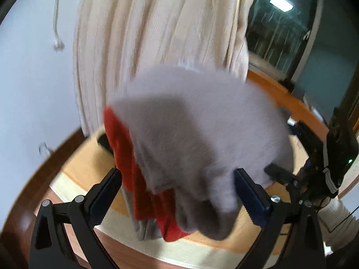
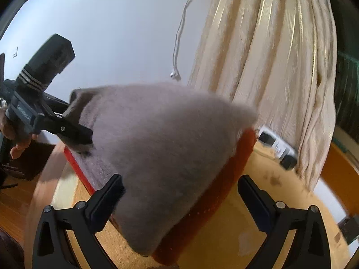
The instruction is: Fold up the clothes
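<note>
A cream curtain (image 1: pixel 157 33) fills the upper middle of the left wrist view and hangs down the right side of the right wrist view. Below it a wooden desk (image 1: pixel 85 157) spreads across the lower part of both frames. A grey garment (image 1: pixel 202 134) with a red-orange garment (image 1: pixel 125 157) under it sits blurred in the centre of each view, above the desk.

The left gripper (image 1: pixel 177 192) shows at the bottom of its own frame with its jaws wide; the cloth lies between them, and no pad visibly presses it. In the right wrist view it appears at the left edge, a hand (image 2: pixel 13 139) around its handle.

The right gripper (image 2: pixel 180 201) stands at the bottom of its frame, jaws wide, the left one against the grey cloth. A small white device (image 2: pixel 277 144) lies on the desk at the curtain's foot.
</note>
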Action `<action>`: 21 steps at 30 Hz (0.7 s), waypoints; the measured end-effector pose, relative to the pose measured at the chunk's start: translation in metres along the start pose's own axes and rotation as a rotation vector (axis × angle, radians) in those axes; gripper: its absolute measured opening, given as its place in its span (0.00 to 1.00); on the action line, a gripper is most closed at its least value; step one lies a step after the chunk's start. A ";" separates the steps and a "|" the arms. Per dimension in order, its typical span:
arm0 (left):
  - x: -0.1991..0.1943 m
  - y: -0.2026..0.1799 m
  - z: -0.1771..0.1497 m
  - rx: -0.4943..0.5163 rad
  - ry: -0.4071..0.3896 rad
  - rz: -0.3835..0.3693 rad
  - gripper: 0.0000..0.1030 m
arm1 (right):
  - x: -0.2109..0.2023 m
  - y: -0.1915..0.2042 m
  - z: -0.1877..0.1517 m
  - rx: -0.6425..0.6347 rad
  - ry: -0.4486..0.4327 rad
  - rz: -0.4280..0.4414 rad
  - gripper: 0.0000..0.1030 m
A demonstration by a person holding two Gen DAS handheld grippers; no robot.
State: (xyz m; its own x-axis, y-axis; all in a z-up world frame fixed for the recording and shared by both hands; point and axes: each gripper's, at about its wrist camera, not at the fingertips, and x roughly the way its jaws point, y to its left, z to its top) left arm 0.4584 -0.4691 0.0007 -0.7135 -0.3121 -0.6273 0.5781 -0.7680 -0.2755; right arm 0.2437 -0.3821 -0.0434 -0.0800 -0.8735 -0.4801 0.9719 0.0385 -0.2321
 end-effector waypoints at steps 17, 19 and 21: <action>0.035 -0.009 0.047 0.056 -0.118 0.015 0.98 | 0.075 -0.051 0.084 0.001 -0.018 -0.013 0.99; 0.050 -0.007 0.045 0.059 -0.099 0.039 0.98 | 0.098 -0.058 0.082 -0.002 0.021 0.020 0.99; 0.058 -0.001 0.043 0.048 -0.096 0.038 0.99 | 0.121 -0.065 0.080 0.003 0.061 0.055 0.99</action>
State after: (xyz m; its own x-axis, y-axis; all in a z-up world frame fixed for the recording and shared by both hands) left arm 0.3993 -0.5107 -0.0045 -0.7275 -0.3920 -0.5631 0.5877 -0.7796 -0.2165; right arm 0.1881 -0.5292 -0.0191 -0.0392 -0.8391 -0.5425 0.9759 0.0845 -0.2011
